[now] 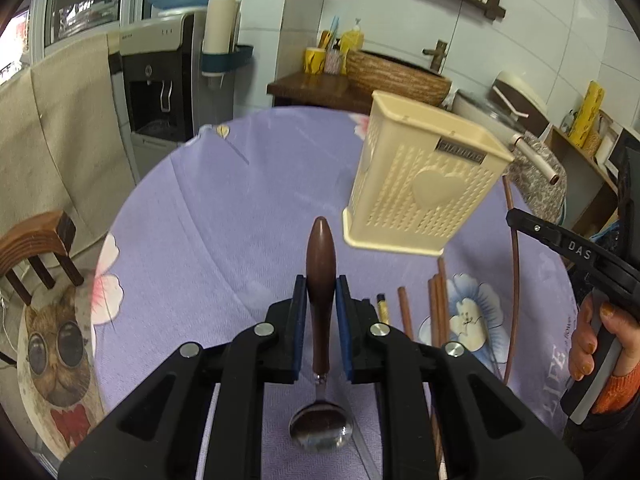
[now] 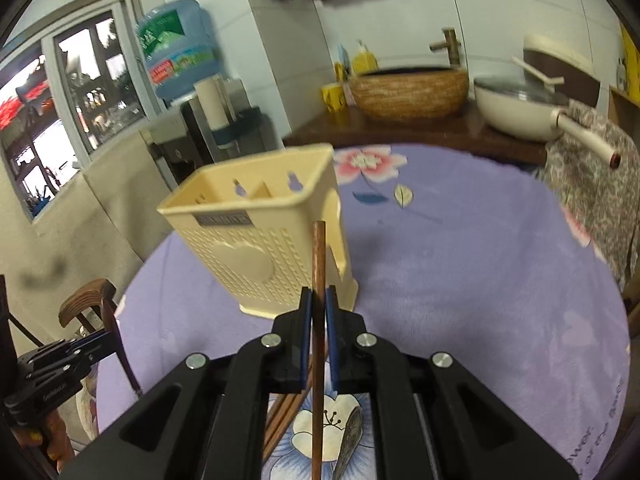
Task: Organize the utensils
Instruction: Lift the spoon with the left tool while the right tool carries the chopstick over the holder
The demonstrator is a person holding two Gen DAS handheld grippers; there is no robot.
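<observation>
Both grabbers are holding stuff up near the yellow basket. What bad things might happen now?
1. The right gripper pinches one thin chopstick partway along, so it might swivel or slip out.
2. The left gripper holds the spoon by its smooth brown handle with the bowl hanging low; it might slide.
3. The utensil holder looks light, so a bump from either utensil might tip it.

Wrist views downward, sharing cream holder.

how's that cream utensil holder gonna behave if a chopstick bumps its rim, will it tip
The cream utensil holder is probably light: thin perforated plastic, and it looks empty inside. It stands tall on a narrow base on soft cloth, so a sideways nudge could likely tip or slide it. It seems stiff, not floppy.
</observation>
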